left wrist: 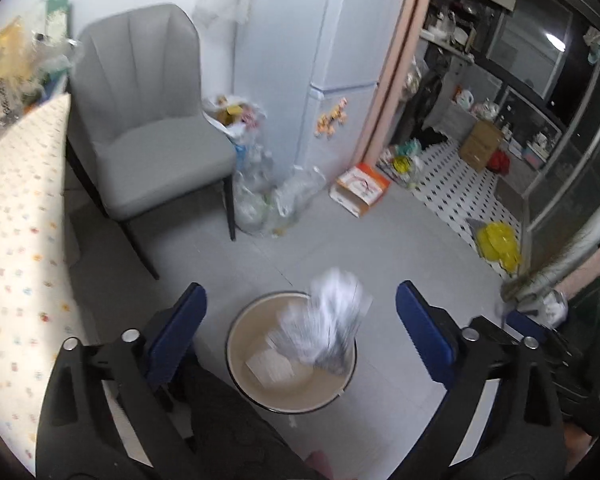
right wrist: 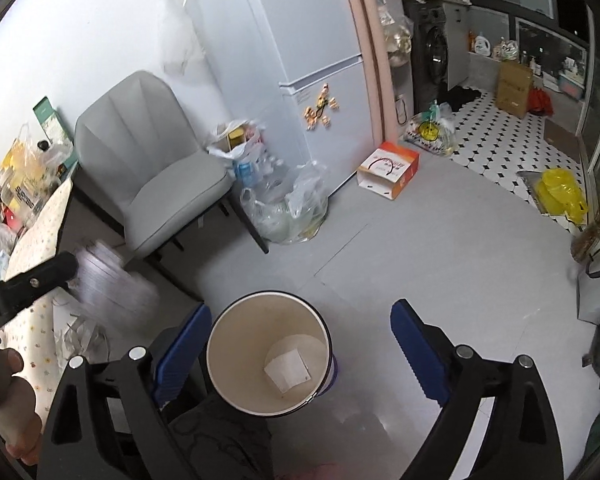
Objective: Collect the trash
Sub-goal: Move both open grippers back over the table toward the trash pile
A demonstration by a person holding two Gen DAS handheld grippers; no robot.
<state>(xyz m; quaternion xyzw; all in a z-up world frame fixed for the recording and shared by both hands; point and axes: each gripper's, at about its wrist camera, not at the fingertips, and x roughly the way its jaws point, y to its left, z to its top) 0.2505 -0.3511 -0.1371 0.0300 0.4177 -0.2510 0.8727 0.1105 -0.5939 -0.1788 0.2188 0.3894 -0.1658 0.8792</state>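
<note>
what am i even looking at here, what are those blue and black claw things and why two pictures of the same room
There is no robot. A person holds a hand-held gripper in each hand, and each carries a wide-angle camera looking forward along its two blue-padded fingers. One picture comes from the left gripper, the other from the right gripper; hence one room seen twice.

Both sets of jaws stand wide open and hold nothing. Below them on the grey floor sits a cream trash bin with a white paper scrap at its bottom. In the left view a blurred bundle of white paper is over the bin's mouth, apparently falling in; I cannot tell more through the blur.

Around it: a grey chair, a table with a dotted cloth, clear plastic bags by the fridge, and an orange-and-white box.
</note>
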